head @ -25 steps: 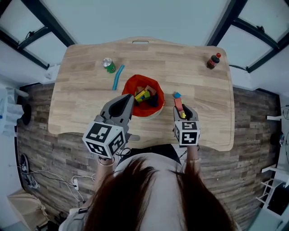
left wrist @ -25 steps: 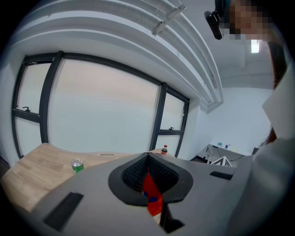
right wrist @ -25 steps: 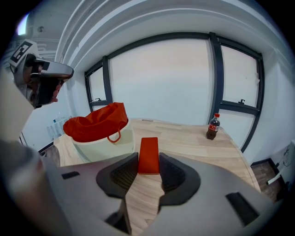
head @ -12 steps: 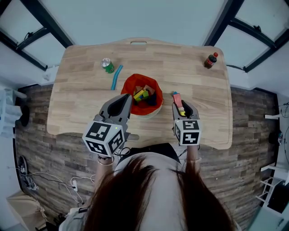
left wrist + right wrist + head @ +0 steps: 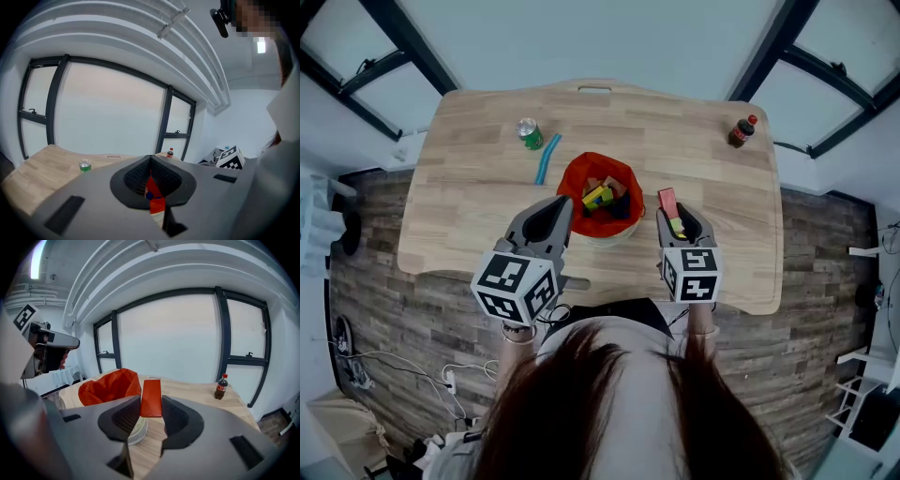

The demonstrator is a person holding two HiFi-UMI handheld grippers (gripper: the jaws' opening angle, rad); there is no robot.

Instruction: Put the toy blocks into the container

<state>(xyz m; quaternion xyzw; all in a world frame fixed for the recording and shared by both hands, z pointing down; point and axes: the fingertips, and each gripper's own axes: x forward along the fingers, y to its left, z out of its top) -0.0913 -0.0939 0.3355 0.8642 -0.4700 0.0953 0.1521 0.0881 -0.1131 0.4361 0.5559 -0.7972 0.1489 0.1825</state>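
An orange-lined container (image 5: 598,169) with several coloured blocks in it stands mid-table. My right gripper (image 5: 678,217) hovers just right of it, shut on a long red block (image 5: 667,200) that sticks out past the fingertips. In the right gripper view the red block (image 5: 151,397) stands between the pads, held above the table, with the container (image 5: 110,385) to its left. My left gripper (image 5: 565,202) is at the container's near-left rim, jaws together and holding nothing. In the left gripper view only a sliver of the orange liner (image 5: 154,197) shows below the left gripper (image 5: 151,161).
A green can (image 5: 528,133) and a blue stick (image 5: 546,159) lie at the table's back left. A cola bottle (image 5: 742,129) stands at the back right, with the cola bottle (image 5: 221,386) right of the held block. The table (image 5: 469,216) ends close to my body.
My right gripper has risen a little with the red block in it. The small blue piece seen beyond the block earlier no longer shows. The left gripper has stayed put.
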